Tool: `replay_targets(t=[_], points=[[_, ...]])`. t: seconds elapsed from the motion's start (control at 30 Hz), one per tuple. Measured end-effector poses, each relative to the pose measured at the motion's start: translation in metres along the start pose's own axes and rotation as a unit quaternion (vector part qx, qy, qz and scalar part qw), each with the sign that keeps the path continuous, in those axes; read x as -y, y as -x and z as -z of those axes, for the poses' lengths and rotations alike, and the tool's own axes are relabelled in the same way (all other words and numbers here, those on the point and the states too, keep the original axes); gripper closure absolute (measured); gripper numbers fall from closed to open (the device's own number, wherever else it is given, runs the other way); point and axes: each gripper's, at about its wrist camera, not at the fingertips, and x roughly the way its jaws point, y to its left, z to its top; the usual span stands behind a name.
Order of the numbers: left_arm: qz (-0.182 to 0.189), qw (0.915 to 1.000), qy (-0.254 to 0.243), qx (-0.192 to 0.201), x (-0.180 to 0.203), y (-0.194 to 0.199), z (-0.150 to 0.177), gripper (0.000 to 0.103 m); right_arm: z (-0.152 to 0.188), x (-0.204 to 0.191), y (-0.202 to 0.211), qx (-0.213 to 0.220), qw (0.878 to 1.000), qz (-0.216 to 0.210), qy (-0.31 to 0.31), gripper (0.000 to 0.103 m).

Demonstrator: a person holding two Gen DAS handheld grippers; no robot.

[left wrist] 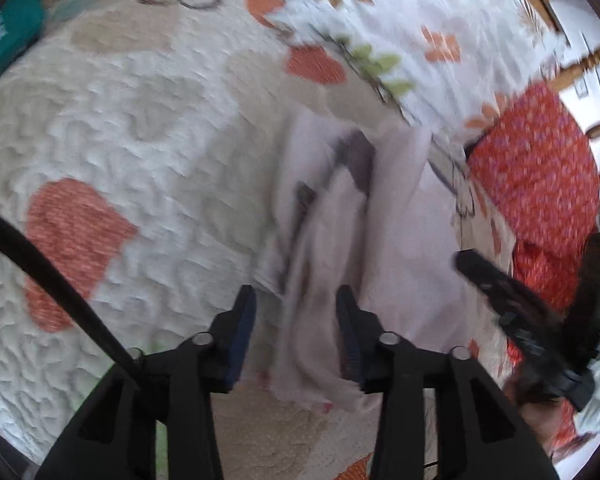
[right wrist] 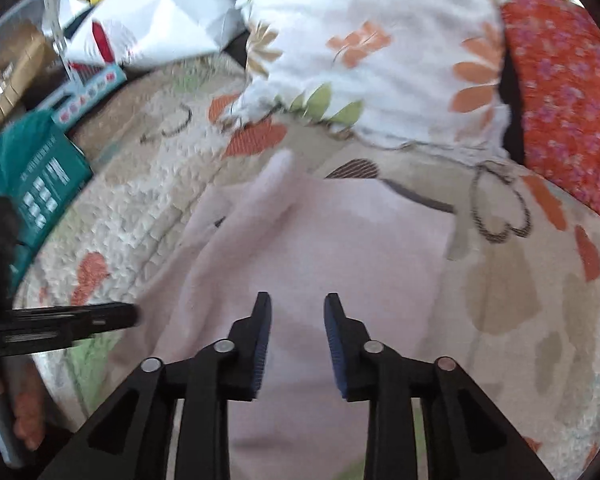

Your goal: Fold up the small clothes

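A small pale pink garment [left wrist: 380, 220] with dark markings lies rumpled on a quilted bedspread [left wrist: 140, 120]. My left gripper [left wrist: 296, 300] is open, its blue-padded jaws on either side of the garment's near edge, holding nothing. In the right wrist view the same pale pink garment [right wrist: 320, 248] spreads flat under my right gripper [right wrist: 296, 304], which is open and empty above the cloth. The right gripper also shows at the right edge of the left wrist view [left wrist: 500, 284]. The left gripper shows at the left edge of the right wrist view [right wrist: 80, 320].
A white floral pillow [right wrist: 360, 52] and a red patterned cushion [right wrist: 572, 112] lie at the far side. A teal box [right wrist: 36, 172] and other boxes and papers [right wrist: 140, 12] sit at the far left. Wooden bed rails [left wrist: 580, 64] stand at the far right.
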Motion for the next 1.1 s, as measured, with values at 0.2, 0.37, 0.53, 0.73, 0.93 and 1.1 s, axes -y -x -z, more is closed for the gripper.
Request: replay_targets(t=[0.2,0.37,0.53,0.73,0.93,1.1], points=[[-0.001,0.9988,0.043,0.021,-0.027,0.014,-0.01,0.058,-0.028,-0.026,-0.065,-0.05,0.998,-0.019,-0.026,0.075],[0.001,0.999,0.031,0.031,-0.024,0.018,-0.013,0.057,-0.037,-0.053,-0.083,-0.065,0.991,-0.115,-0.034,0.074],[0.008,0.9998,0.007,0.018,-0.011,0.006,-0.006,0.054,-0.029,-0.03,-0.058,-0.049,0.983,-0.158,-0.079,0.074],[0.025,0.9983,-0.05,-0.014,0.02,-0.021,0.01,0.053,0.0,0.042,-0.009,-0.016,0.985,-0.096,-0.14,0.074],[-0.024,0.9925,-0.117,-0.029,0.048,-0.044,0.02,0.087,0.027,0.078,0.019,-0.013,0.984,-0.08,-0.161,0.073],[-0.075,0.9892,-0.125,0.017,0.04,-0.014,0.018,0.097,0.045,0.083,0.034,-0.005,0.988,-0.063,-0.139,0.073]])
